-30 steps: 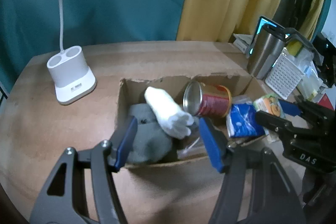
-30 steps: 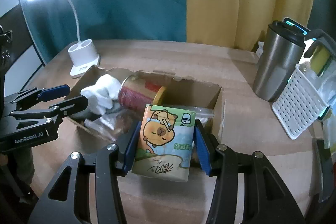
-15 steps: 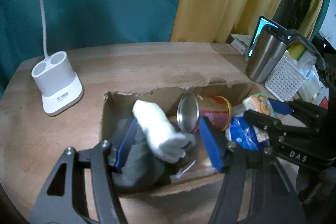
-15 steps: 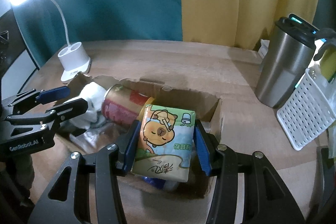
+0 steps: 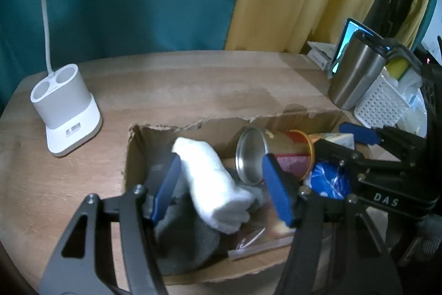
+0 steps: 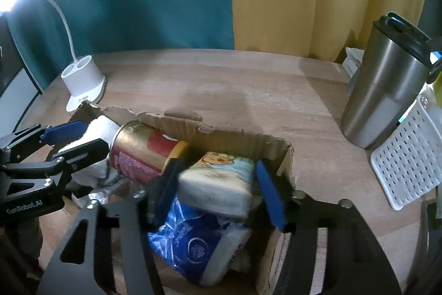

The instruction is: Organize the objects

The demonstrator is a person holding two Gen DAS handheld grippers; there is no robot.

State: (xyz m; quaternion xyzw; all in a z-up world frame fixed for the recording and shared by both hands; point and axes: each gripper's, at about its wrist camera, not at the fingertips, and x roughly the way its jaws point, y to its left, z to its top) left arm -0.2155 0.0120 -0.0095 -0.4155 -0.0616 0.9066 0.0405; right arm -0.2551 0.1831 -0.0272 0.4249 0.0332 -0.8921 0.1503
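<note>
From the left wrist view, I see my left gripper (image 5: 221, 184) spread open over the cardboard box (image 5: 132, 151), with a white sock (image 5: 212, 184) lying between its fingers, on a grey cloth (image 5: 187, 237).

From the right wrist view, my right gripper (image 6: 218, 190) is open inside the box; the tissue pack (image 6: 218, 184) lies between its fingers on a blue packet (image 6: 190, 242), beside the red can (image 6: 143, 151).

Both wrist views close above cardboard box (image 5: 143, 145), facing curtains, sharing its contents
</note>
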